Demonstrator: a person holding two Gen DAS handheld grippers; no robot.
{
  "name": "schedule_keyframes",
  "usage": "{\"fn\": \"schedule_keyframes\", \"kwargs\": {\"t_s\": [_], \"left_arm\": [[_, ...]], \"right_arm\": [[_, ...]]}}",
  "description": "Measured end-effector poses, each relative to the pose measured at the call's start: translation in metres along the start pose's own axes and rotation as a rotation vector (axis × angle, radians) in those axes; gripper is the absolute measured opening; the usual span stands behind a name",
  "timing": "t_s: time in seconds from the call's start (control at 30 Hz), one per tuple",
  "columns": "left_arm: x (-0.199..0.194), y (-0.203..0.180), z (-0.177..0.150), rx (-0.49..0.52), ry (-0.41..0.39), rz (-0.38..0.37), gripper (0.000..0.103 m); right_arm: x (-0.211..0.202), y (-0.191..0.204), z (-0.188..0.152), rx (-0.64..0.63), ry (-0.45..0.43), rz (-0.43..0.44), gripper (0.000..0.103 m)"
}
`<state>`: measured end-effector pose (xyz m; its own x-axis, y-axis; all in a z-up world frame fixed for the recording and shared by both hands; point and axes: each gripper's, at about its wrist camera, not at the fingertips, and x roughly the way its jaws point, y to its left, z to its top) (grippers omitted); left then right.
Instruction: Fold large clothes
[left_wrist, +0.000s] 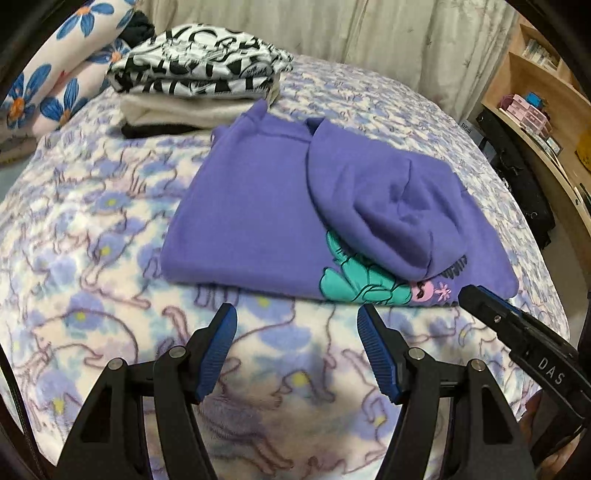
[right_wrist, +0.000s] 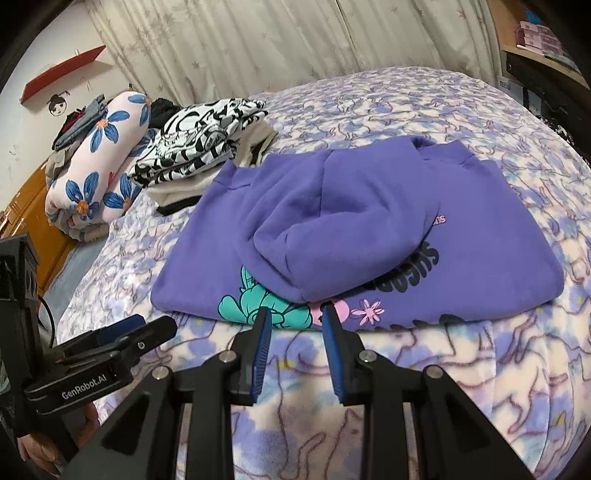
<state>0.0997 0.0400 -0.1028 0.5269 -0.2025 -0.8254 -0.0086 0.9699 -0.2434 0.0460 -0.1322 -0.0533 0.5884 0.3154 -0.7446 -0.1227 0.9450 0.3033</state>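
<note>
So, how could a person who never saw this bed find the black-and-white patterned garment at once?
Start at the bed blanket and find the purple hoodie folded in the middle. Behind it, toward the curtain, stands a stack of folded clothes; the black-and-white garment lies on top. Only it carries a bold black-and-white print; the floral roll beside has blue flowers.
</note>
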Motion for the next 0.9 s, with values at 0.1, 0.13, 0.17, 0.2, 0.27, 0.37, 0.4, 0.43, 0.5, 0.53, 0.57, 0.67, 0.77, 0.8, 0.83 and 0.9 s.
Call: {"fn": "schedule_keyframes", "kwargs": {"t_s": [0.1,0.13,0.17,0.2,0.27,0.37,0.4,0.43,0.5,0.53,0.57,0.67,0.77,0.8,0.83,0.9], "left_arm": [[0.011,0.005,-0.001,-0.015,0.023,-0.023,0.066],[0.016,0.007,-0.001,-0.026,0.032,-0.037,0.066],[0.021,0.009,-0.001,-0.040,0.041,-0.055,0.066],[0.025,0.012,-0.001,-0.053,0.049,-0.071,0.066],[0.037,0.020,-0.001,-0.090,0.069,-0.109,0.066],[0.054,0.033,-0.001,-0.160,0.087,-0.165,0.066],[0.059,0.038,-0.001,-0.180,0.089,-0.177,0.066],[0.063,0.041,-0.002,-0.200,0.091,-0.187,0.066],[0.070,0.047,0.000,-0.233,0.074,-0.207,0.066],[0.072,0.048,0.001,-0.238,0.062,-0.214,0.066],[0.074,0.049,0.004,-0.241,0.047,-0.219,0.066],[0.085,0.054,0.013,-0.259,0.027,-0.227,0.067],[0.100,0.055,0.028,-0.282,0.021,-0.232,0.067],[0.104,0.055,0.032,-0.291,0.016,-0.236,0.067],[0.109,0.054,0.037,-0.300,0.012,-0.235,0.067],[0.115,0.053,0.047,-0.307,-0.006,-0.233,0.067]], "right_arm": [[0.008,0.003,0.002,-0.004,0.011,-0.001,0.028],[0.012,0.005,0.003,-0.006,0.016,-0.002,0.028],[0.014,0.005,0.003,-0.007,0.018,-0.002,0.028],[0.016,0.006,0.005,-0.007,0.018,0.000,0.028],[0.021,0.008,0.008,-0.011,0.016,0.005,0.028],[0.026,0.011,0.014,-0.018,0.003,0.004,0.028],[0.028,0.012,0.016,-0.021,-0.006,0.003,0.028],[0.028,0.013,0.018,-0.023,-0.015,0.002,0.028],[0.030,0.014,0.024,-0.032,-0.041,0.000,0.028],[0.031,0.014,0.026,-0.037,-0.051,-0.003,0.028],[0.032,0.015,0.030,-0.044,-0.064,-0.012,0.028],[0.038,0.015,0.042,-0.064,-0.096,-0.034,0.028],[0.047,0.011,0.056,-0.079,-0.134,-0.075,0.028],[0.049,0.010,0.059,-0.080,-0.141,-0.082,0.028],[0.053,0.007,0.064,-0.079,-0.152,-0.097,0.028],[0.060,0.003,0.069,-0.079,-0.166,-0.127,0.028]]}}
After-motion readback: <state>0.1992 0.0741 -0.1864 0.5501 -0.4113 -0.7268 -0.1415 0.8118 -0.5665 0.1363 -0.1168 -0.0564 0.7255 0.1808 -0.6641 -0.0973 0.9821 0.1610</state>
